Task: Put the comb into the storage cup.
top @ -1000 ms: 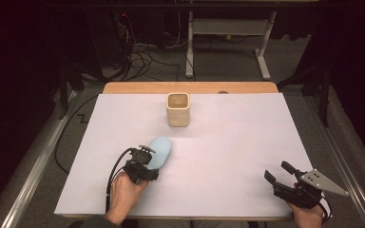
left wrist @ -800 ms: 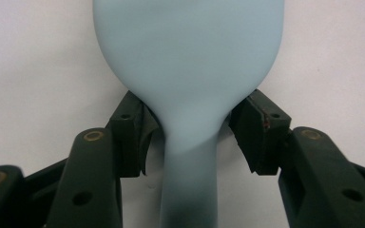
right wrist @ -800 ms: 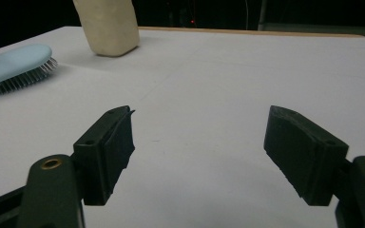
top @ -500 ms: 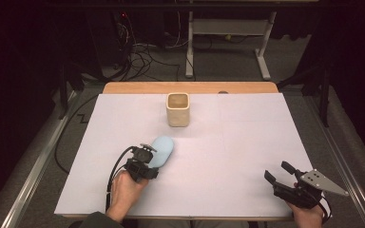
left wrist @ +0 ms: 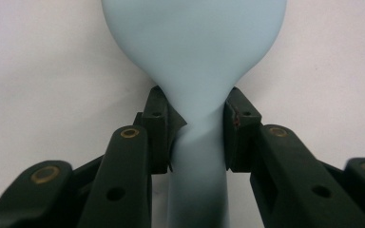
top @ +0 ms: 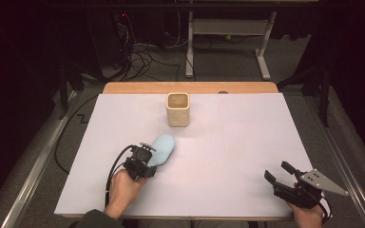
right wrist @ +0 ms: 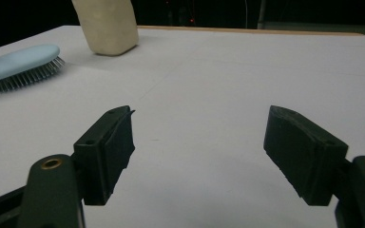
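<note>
- Closing in since the earlier frames, the jaws of the left gripper [top: 145, 156] are now pressing both pads against the narrow neck of the pale blue plastic hairbrush [top: 161, 148]; otherwise nothing is shifting.
- Lying bristles down on the white paper-covered table [top: 247, 156], the hairbrush is sitting left of centre, its oval head pointing toward the far edge.
- At the near right corner, the right gripper [top: 279, 174] is hovering over bare paper, its jaws standing wide apart and holding nothing.
- Farther back, a cream squarish open-topped cup [top: 177, 109] is standing upright near the middle of the far side, well apart from the brush.
- Beyond the paper, a strip of wooden tabletop [top: 138, 88] is showing.
- Behind that, tangled black cables [top: 145, 54] and a white metal desk frame [top: 228, 33] are resting on grey carpet in a dim room.
</note>
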`<action>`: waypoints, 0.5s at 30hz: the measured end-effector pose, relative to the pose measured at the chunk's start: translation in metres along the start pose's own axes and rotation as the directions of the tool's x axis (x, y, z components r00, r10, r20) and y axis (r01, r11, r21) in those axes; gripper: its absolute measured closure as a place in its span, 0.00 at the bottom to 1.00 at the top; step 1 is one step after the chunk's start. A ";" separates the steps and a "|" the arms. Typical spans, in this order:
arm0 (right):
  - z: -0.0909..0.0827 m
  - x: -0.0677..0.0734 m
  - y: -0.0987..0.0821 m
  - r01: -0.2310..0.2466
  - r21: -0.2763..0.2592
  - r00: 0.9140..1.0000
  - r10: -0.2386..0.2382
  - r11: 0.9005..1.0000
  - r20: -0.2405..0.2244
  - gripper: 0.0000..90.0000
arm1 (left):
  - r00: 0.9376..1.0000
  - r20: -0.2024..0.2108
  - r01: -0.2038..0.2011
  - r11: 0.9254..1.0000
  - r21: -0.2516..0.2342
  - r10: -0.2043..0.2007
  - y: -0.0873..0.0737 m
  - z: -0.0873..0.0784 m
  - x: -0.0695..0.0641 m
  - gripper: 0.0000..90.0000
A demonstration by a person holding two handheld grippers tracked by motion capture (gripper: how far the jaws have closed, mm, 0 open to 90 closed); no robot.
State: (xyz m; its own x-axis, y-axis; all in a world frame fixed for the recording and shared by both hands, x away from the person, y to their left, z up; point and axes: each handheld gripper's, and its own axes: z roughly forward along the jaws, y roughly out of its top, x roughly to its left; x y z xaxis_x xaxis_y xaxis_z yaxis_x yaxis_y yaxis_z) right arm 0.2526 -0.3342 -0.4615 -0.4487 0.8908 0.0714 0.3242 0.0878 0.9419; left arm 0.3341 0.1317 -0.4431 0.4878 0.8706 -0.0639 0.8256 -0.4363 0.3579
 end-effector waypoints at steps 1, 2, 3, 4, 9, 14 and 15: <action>0.000 0.000 0.000 -0.003 0.000 1.000 0.003 1.000 0.001 0.28 | 1.000 0.001 -0.003 1.000 -0.006 0.003 0.000 0.000 0.000 0.76; 0.000 0.000 0.000 -0.003 0.000 1.000 0.003 1.000 0.002 0.29 | 1.000 0.001 -0.008 1.000 -0.009 0.008 -0.001 0.000 0.000 0.76; 0.000 0.000 0.000 -0.004 -0.001 1.000 0.004 1.000 0.002 0.29 | 1.000 0.001 -0.019 1.000 -0.012 0.019 -0.001 0.000 0.000 0.76; 0.000 -0.001 0.000 -0.005 0.000 1.000 0.005 1.000 0.003 0.29 | 1.000 0.005 -0.025 1.000 -0.015 0.025 -0.001 0.000 0.001 0.76; 0.002 -0.001 -0.001 -0.020 0.005 1.000 0.020 1.000 0.002 0.28 | 0.999 0.033 -0.039 0.998 -0.039 0.040 -0.002 0.001 0.005 0.77; 0.006 0.001 -0.001 -0.007 0.024 1.000 0.007 1.000 0.008 0.28 | 0.997 0.037 -0.070 0.995 -0.069 0.072 -0.001 0.003 0.004 0.77; 0.006 0.001 -0.001 -0.004 0.026 1.000 0.003 1.000 0.009 0.28 | 0.996 0.041 -0.077 0.994 -0.078 0.080 -0.001 0.003 0.004 0.77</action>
State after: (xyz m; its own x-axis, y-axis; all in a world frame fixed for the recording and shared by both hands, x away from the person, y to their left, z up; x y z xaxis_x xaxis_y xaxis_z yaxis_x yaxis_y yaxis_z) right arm 0.2571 -0.3307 -0.4640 -0.4405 0.8949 0.0717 0.3477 0.0964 0.9326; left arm 0.3364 0.1351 -0.4466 0.5637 0.8227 -0.0732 0.7610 -0.4828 0.4333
